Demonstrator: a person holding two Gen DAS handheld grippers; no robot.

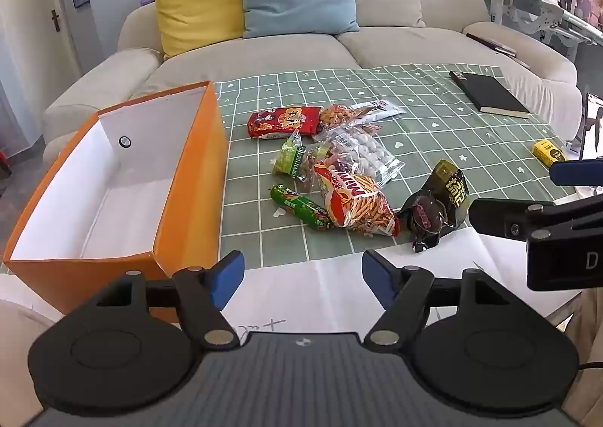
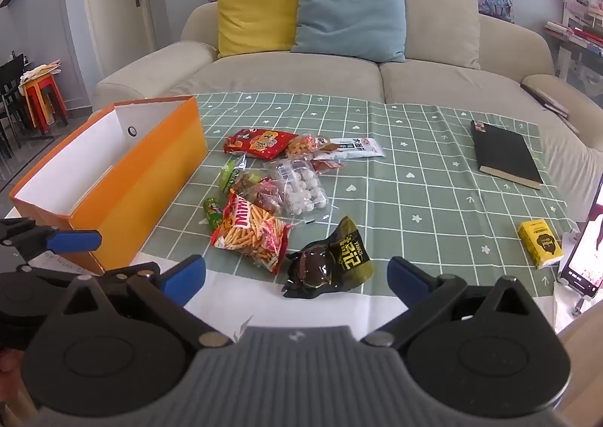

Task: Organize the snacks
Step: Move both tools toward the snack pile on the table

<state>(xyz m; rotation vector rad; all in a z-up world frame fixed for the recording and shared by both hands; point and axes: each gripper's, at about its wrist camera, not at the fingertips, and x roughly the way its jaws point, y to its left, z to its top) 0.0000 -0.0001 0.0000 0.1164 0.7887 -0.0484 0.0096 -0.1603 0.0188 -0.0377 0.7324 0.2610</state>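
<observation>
An empty orange box (image 1: 188, 178) with a white inside stands at the table's left; it also shows in the right wrist view (image 2: 150, 170). Several snack packs lie in a heap on the green checked cloth: a red pack (image 1: 282, 121), a clear bag of white balls (image 1: 361, 152), a Mimi stick bag (image 1: 358, 204) (image 2: 252, 234), a green tube (image 1: 301, 206) and a dark pack (image 1: 441, 204) (image 2: 331, 261). My left gripper (image 1: 303, 276) is open and empty, near the front edge. My right gripper (image 2: 296, 276) is open and empty, just before the dark pack.
A black notebook (image 2: 505, 152) lies at the far right of the cloth. A small yellow carton (image 2: 539, 242) and a phone on a stand (image 2: 584, 250) sit at the right edge. A beige sofa (image 2: 339, 72) with cushions stands behind the table.
</observation>
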